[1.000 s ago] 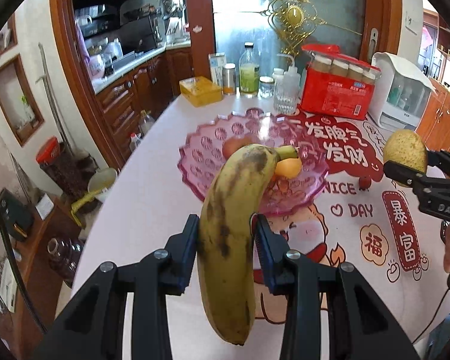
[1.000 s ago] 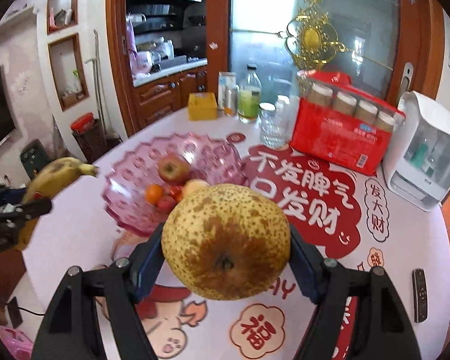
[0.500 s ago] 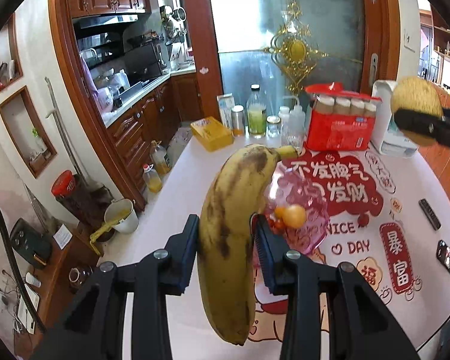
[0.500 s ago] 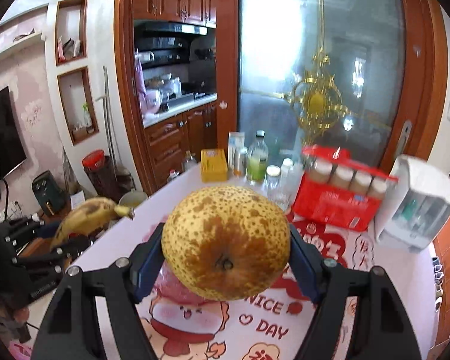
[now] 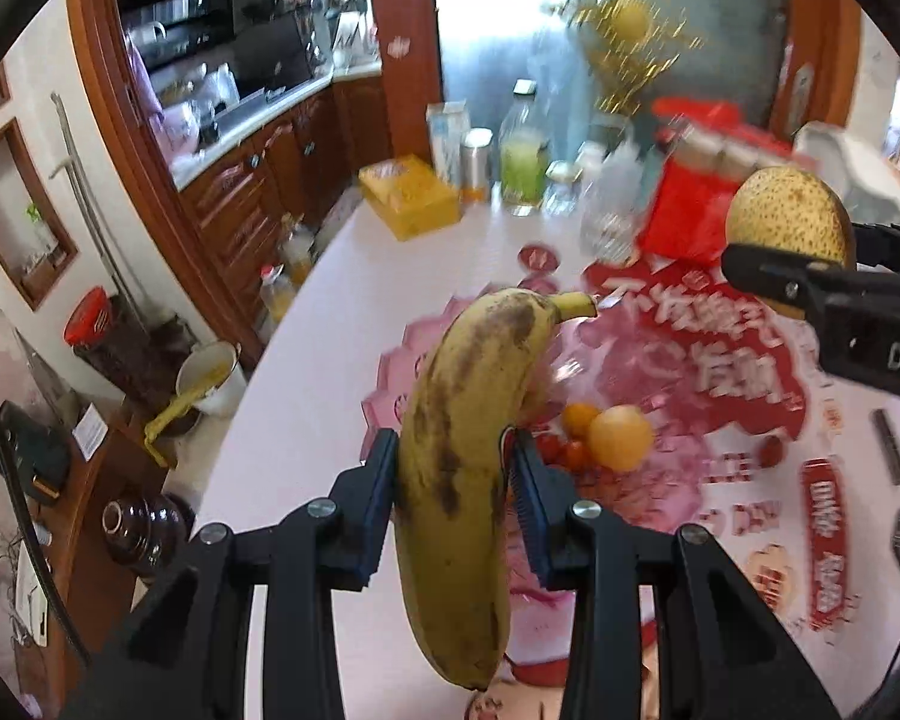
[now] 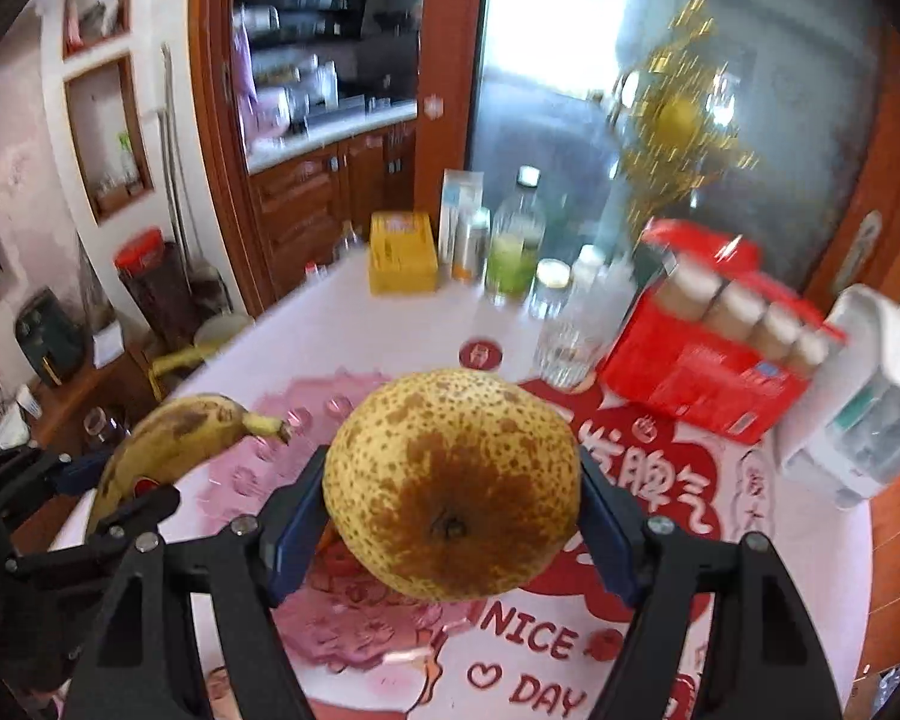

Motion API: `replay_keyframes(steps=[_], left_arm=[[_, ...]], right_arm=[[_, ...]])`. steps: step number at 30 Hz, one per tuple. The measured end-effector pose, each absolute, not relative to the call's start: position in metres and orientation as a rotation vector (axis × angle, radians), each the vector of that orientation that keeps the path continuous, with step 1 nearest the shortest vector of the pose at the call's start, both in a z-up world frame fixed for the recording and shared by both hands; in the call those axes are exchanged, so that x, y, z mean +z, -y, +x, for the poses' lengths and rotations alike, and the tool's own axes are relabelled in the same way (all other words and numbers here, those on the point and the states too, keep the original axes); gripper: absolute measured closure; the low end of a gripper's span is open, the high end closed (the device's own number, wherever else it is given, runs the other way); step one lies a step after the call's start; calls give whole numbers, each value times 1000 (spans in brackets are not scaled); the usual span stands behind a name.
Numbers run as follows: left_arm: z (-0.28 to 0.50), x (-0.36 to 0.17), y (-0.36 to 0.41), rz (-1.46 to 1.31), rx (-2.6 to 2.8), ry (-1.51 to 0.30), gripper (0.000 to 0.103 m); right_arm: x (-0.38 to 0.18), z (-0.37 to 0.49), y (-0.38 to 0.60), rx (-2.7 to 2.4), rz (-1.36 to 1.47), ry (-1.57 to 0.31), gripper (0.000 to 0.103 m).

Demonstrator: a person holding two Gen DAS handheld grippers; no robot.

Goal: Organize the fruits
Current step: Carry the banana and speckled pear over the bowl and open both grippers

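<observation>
Both fruits needed lowering gently into the pink bowl point(image 5: 390, 372) at frame centre — clear of the orange point(image 5: 621, 438) already inside. The left gripper point(image 5: 453, 480) pinched the banana point(image 5: 462, 450) upright at mid-frame; the right gripper point(image 6: 450, 516) clamped the speckled pear point(image 6: 450, 486), both held above the table point(image 5: 306, 396).

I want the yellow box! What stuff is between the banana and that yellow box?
In the left wrist view, only bare white tablecloth and the pink bowl's rim lie between the banana and the yellow box.
</observation>
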State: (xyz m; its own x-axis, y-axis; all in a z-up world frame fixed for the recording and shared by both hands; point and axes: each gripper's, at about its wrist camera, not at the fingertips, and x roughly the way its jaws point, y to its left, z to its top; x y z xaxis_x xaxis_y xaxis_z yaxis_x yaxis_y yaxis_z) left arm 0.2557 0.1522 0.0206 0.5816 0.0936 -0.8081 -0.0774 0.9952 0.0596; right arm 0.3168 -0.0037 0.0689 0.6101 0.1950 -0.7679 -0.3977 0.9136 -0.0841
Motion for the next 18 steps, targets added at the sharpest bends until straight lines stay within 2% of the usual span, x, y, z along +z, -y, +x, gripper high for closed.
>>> replay_keyframes(steps=[4,9,11,13,18], left_arm=[[282,-31,-152,17,107,-1020,67],[304,-76,-154,-15,111,-1083,68],[310,-82,-156,-27,113,-1080,71],[314,-84,-157,1,136,-1056,82],[321,-79,-157,28,145,-1029,82]], right_arm=[[8,347,-5,369,-325,-921,28],[-38,367,-13,356,-408,-964,28],[-51,373,-17,362,-414,-977,28],[-62,377,-21,363,-426,-988,28],[-85,386,-33,370,-462,-1021,27]])
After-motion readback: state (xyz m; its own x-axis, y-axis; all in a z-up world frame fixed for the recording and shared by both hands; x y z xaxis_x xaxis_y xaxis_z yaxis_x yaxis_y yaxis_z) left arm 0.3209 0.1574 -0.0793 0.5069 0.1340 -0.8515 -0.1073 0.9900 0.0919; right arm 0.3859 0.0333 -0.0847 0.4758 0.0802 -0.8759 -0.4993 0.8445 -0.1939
